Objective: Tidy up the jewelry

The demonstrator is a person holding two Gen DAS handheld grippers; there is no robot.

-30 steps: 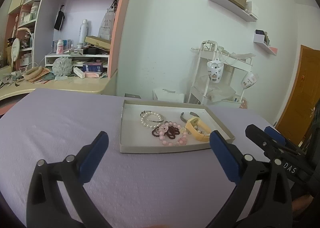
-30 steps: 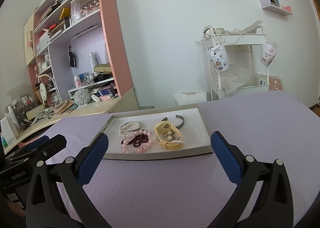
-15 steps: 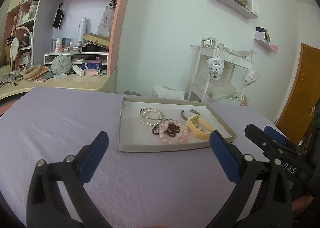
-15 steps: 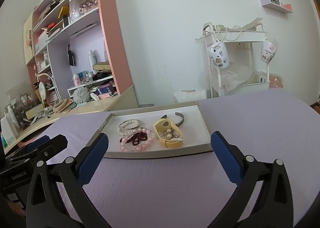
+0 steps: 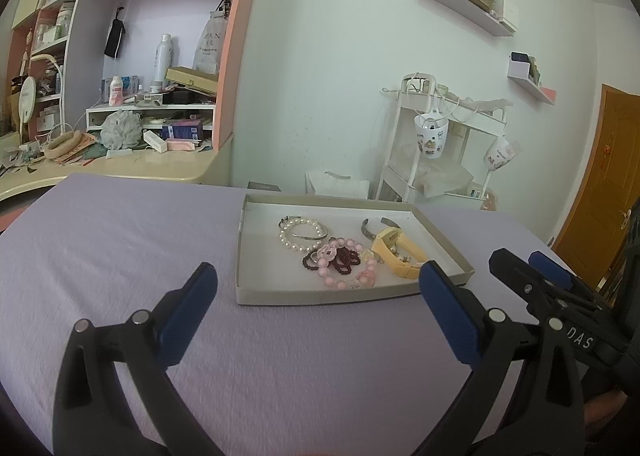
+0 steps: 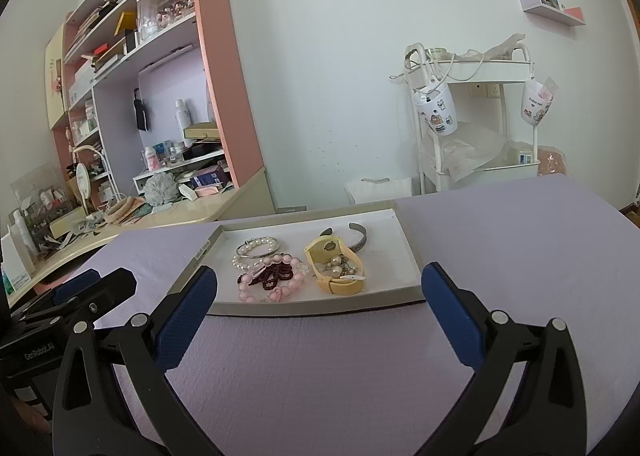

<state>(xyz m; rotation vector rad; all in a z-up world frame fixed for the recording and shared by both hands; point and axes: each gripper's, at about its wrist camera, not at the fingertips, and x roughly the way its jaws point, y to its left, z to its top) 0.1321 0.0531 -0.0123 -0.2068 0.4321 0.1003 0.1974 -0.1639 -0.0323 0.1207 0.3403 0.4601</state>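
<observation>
Both grippers, left gripper (image 5: 318, 288) and right gripper (image 6: 318, 290), hover wide open, holding nothing; jewelry (image 6: 298, 266) sits heaped together in the tray (image 6: 412, 256), whether sorted or awaiting sorting, can't say.

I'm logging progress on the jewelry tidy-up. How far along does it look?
All jewelry lies in the tray, bunched: pearl bracelet, pink beads, yellow band, cuff. Both grippers, left and right, are open, holding nothing, short of the tray. This fits either gathered jewelry or a heap awaiting sorting.
</observation>
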